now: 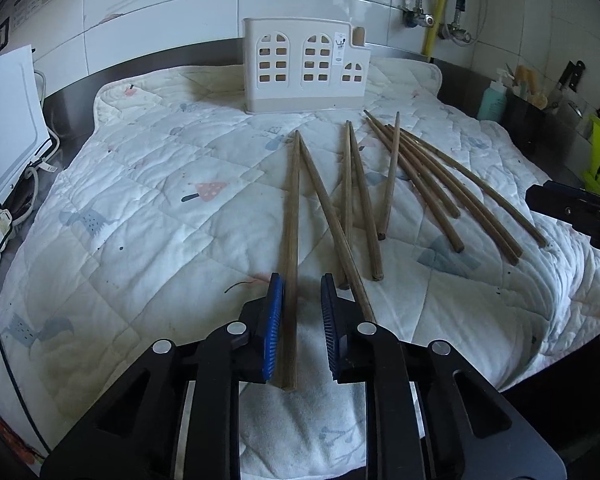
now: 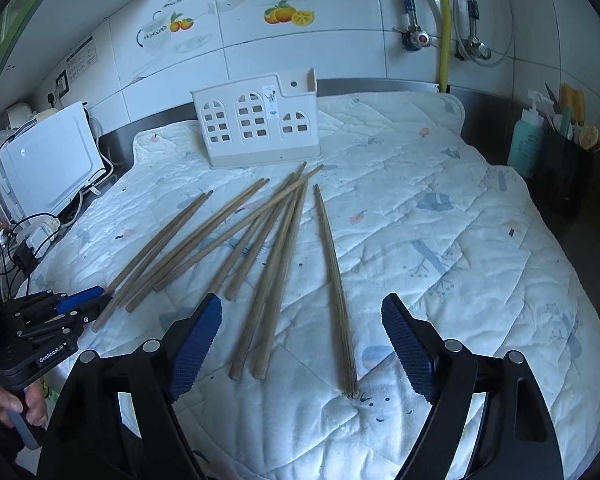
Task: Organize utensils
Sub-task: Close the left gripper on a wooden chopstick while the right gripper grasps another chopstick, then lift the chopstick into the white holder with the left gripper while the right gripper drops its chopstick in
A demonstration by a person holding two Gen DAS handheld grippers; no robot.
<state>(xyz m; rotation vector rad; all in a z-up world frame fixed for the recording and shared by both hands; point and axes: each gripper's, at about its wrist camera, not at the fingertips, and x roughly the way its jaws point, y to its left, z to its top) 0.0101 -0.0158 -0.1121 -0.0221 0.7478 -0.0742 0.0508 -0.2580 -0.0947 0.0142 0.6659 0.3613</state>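
At bottom centre, left gripper is narrowed around chopstick, right pad apart; right gripper is held wide over chopsticks.

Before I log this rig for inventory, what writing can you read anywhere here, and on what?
"GenRobot.AI": on the left claw, printed on its black body.
Sticker on the white utensil holder: print too small to read.
Chart on the wall tiles: blurred, unreadable.
Teal bottle: label illegible.

Both grippers share one build — the left gripper and right gripper have black angular linkage arms, round silver pivot pins, and blue ribbed fingers; white lettering marks the left gripper's body.
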